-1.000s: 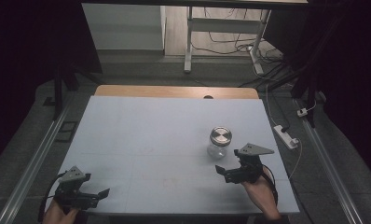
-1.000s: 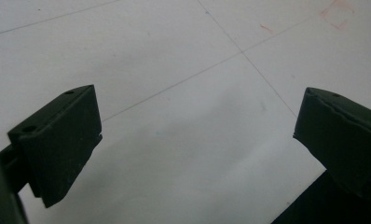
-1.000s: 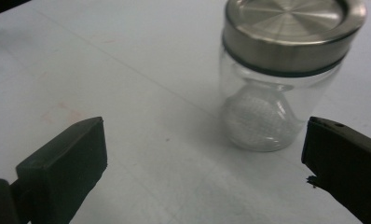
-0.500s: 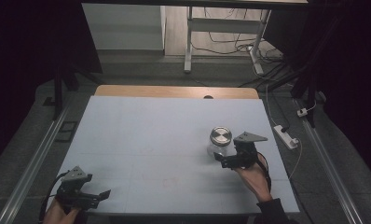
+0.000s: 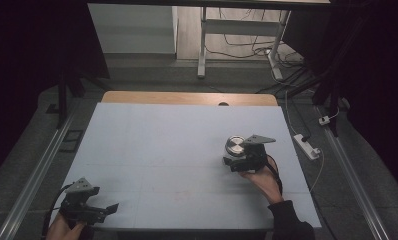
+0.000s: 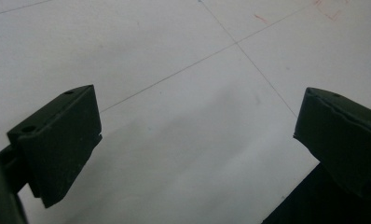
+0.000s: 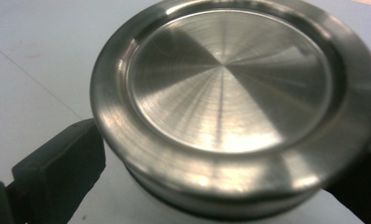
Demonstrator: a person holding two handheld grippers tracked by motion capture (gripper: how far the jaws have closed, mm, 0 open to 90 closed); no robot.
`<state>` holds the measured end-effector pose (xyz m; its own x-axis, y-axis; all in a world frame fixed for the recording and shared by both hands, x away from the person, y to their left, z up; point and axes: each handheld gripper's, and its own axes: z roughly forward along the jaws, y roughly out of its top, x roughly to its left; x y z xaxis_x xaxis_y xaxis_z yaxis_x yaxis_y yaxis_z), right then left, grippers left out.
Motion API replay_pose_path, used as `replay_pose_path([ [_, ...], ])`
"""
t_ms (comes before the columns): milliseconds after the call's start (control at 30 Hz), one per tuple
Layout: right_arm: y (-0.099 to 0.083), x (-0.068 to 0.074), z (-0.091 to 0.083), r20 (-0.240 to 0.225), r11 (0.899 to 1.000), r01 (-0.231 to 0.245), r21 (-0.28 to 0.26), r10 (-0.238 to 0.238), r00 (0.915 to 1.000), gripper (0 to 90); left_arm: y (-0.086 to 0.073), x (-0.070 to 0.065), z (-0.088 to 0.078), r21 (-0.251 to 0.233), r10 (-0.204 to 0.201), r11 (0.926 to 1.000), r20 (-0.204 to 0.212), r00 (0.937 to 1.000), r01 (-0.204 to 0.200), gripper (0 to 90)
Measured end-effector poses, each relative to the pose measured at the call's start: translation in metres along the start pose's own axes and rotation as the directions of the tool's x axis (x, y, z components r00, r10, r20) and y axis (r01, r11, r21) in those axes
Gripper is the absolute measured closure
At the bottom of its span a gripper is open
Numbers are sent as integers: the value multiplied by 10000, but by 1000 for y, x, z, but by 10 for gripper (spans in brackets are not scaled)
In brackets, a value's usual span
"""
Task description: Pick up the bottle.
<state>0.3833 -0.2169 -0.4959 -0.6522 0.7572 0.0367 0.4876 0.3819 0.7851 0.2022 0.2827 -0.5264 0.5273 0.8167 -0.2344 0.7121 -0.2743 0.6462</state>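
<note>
Metal lid [image 5: 234,145] right of table [image 5: 162,150] centre, between right tongs [image 5: 235,159] jaws.

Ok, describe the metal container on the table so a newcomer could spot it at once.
Start at the pale blue table and look to its right half, where the person's right gripper reaches in. Between that gripper's black jaws stands a small round container with a shiny brushed-steel lid. It is the one bright, circular metal thing on the flat matte surface.

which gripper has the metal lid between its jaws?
The right gripper: its jaws flank the round metal lid. The left gripper sits at the table's near-left corner, jaws apart over bare surface.
</note>
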Motion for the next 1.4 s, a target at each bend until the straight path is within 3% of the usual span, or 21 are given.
replay_pose_path([
  [133,-1,0,4,343,9998,190,26,-191,9992,23,0,0,0,19,-9,10000,23,10000,9,12],
  [300,-4,-5,6,99,10000,79,-52,-78,9999,132,0,0,1,34,-5,10000,91,10000,5,14],
  [500,-4,-3,5,177,9988,466,-142,-464,9988,147,0,0,1,40,27,10000,123,9999,-28,16],
  [867,-4,-2,1,181,9990,412,-155,-409,9990,149,0,1,0,28,22,10000,175,9998,-23,18],
  [1400,7,23,-18,-247,9948,842,-578,-858,9960,150,0,1,0,3,-3,10000,183,9998,3,19],
])
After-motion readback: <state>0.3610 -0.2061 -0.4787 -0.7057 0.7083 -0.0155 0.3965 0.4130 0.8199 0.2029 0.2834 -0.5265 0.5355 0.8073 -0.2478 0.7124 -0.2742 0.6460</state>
